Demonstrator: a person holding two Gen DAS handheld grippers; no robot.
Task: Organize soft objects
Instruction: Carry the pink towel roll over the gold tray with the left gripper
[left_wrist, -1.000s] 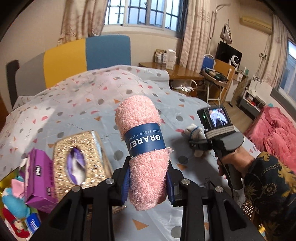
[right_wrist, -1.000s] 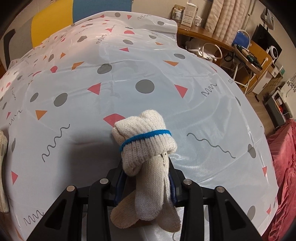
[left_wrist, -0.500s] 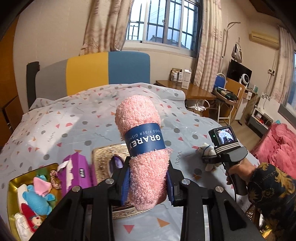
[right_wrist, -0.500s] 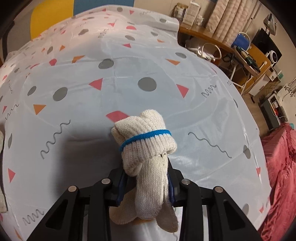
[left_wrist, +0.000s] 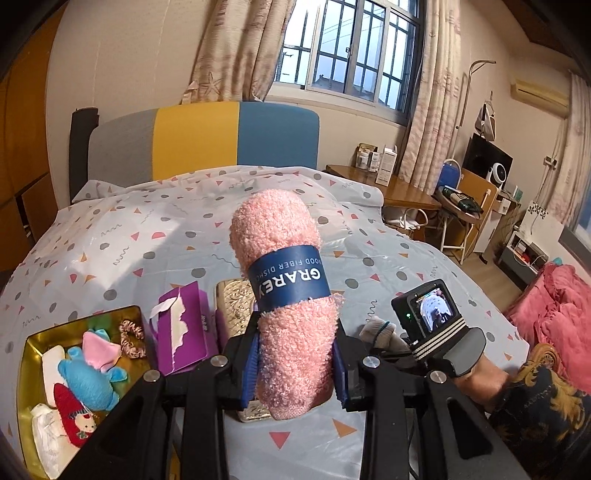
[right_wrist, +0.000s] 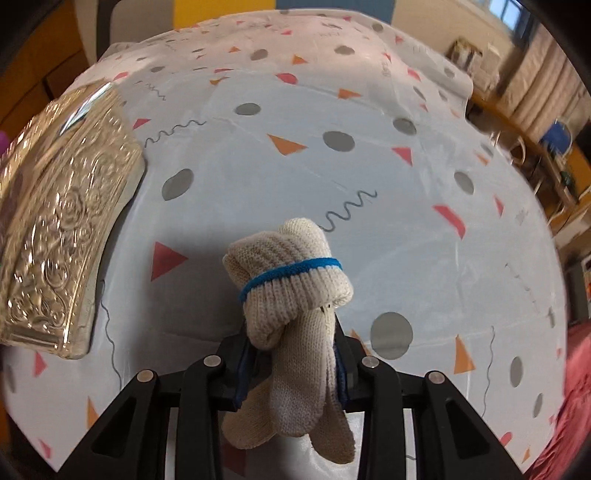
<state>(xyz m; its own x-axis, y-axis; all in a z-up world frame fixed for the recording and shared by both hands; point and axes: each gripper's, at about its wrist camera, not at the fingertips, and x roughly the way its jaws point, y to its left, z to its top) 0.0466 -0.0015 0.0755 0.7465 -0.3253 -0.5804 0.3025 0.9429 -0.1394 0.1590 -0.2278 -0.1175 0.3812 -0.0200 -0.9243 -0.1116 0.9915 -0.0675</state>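
My left gripper (left_wrist: 295, 363) is shut on a rolled pink fluffy cloth (left_wrist: 284, 295) with a dark blue paper band, held upright above the bed. To its left lies a gold tin tray (left_wrist: 31, 341) holding several soft toys, among them a blue plush (left_wrist: 88, 384). My right gripper (right_wrist: 291, 363) is shut on a rolled cream knit glove (right_wrist: 291, 291) with a blue stripe, held over the patterned sheet (right_wrist: 332, 173). In the left wrist view the right gripper's body (left_wrist: 432, 332) and the glove (left_wrist: 376, 330) show at the right, in a person's hand.
A purple tissue box (left_wrist: 183, 328) stands between the tray and an embossed gold box (left_wrist: 236, 299), which also shows at the left in the right wrist view, gold box (right_wrist: 62, 221). A desk (left_wrist: 391, 188) and chair stand beyond the bed's right edge; a red blanket (left_wrist: 554, 317) lies at the right.
Both grippers have moved left over the bed with their loads. The gold tray has come into the left view, the gold box into the right view. The right gripper has rolled.
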